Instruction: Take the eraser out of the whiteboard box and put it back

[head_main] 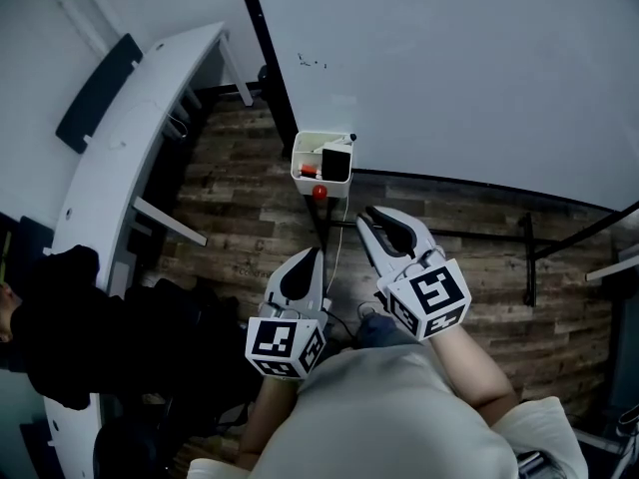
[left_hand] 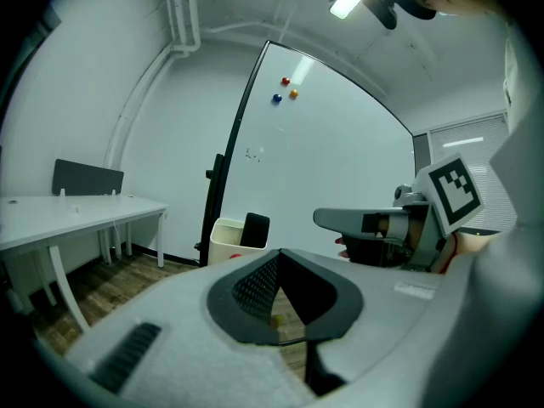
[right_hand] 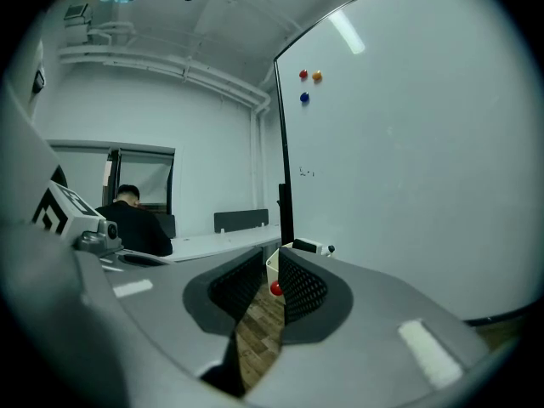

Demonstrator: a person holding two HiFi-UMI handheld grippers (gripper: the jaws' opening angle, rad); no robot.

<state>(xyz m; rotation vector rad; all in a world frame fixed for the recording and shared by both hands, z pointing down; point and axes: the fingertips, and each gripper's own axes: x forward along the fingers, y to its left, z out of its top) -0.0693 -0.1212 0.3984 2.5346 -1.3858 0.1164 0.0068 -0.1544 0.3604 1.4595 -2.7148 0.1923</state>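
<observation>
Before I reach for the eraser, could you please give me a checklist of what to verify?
1. Eraser standing in the whiteboard box: ok.
2. Right gripper empty: ok.
3. Its jaws wide enough for the eraser: not ok, the gap looks narrow.
4. Left gripper shut, empty, out of the way: ok.
5. Eraser loose in the box: cannot tell.

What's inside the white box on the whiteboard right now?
In the white box: a black eraser standing upright, what looks like a white marker along the back rim, and something small and red. The box floor beneath them is hidden.
</observation>
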